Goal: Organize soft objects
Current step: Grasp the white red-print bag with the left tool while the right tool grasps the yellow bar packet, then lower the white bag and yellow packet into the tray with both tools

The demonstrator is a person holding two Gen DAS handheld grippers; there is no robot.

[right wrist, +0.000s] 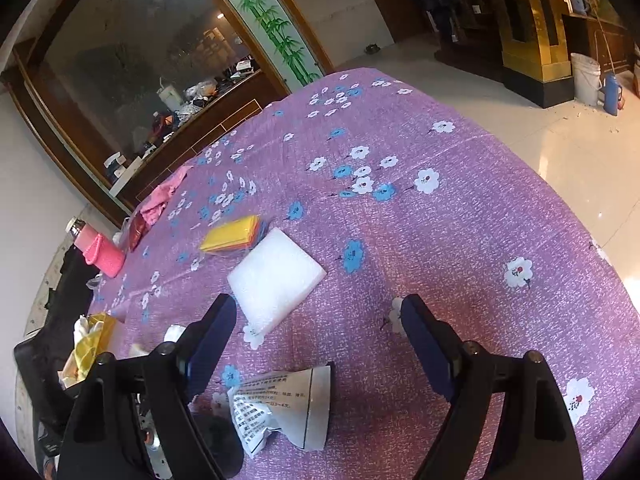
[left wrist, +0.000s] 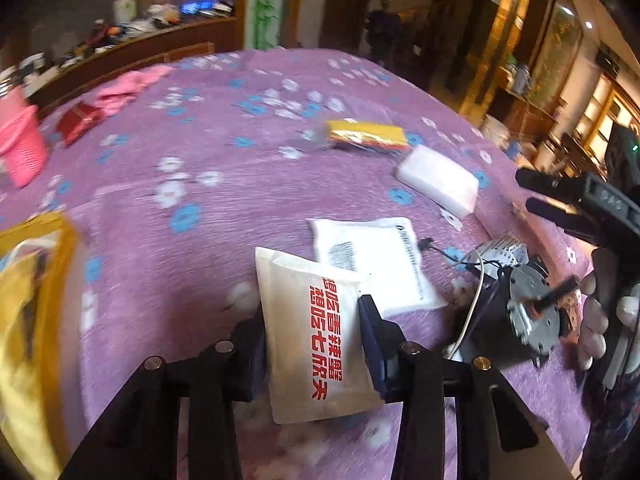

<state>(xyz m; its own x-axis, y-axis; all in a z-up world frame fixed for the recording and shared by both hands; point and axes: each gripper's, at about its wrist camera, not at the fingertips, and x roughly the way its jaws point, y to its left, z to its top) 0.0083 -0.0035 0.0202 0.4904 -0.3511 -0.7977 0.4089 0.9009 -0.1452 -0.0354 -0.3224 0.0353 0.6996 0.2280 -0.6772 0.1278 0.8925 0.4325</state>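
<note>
The left hand-held gripper [left wrist: 312, 344] has its jaws drawn in around a white pouch [left wrist: 316, 336] with red lettering, one pad against each long edge, pinching it. The pouch lies flat on the desk [left wrist: 224, 184], which is covered in a purple cloth with white and blue flowers. Its far corner overlaps a second white packet [left wrist: 372, 256] printed in black.

The right hand-held gripper [right wrist: 316, 320] is spread wide and holds nothing. Between and below its fingers lies a crumpled leaflet [right wrist: 280, 408], not touched. Just beyond its left finger sits a white foam block [right wrist: 276, 276], and past that a yellow pack [right wrist: 232, 232] in clear wrap.

In the left view a small grey motor [left wrist: 532, 312] with wires lies right of the packets. Beside it a gloved hand [left wrist: 600, 320] grips the right tool, cut off by the frame edge. A yellow bag [left wrist: 28, 320] at the left edge is blurred and only partly seen. Far left, a pink basket [left wrist: 24, 148], a red packet [left wrist: 80, 120] and a pink cloth [left wrist: 128, 88] sit near the desk's rim.

The middle and far right of the cloth are bare. The desk's far edge drops to a shiny tiled floor [right wrist: 520, 120].
</note>
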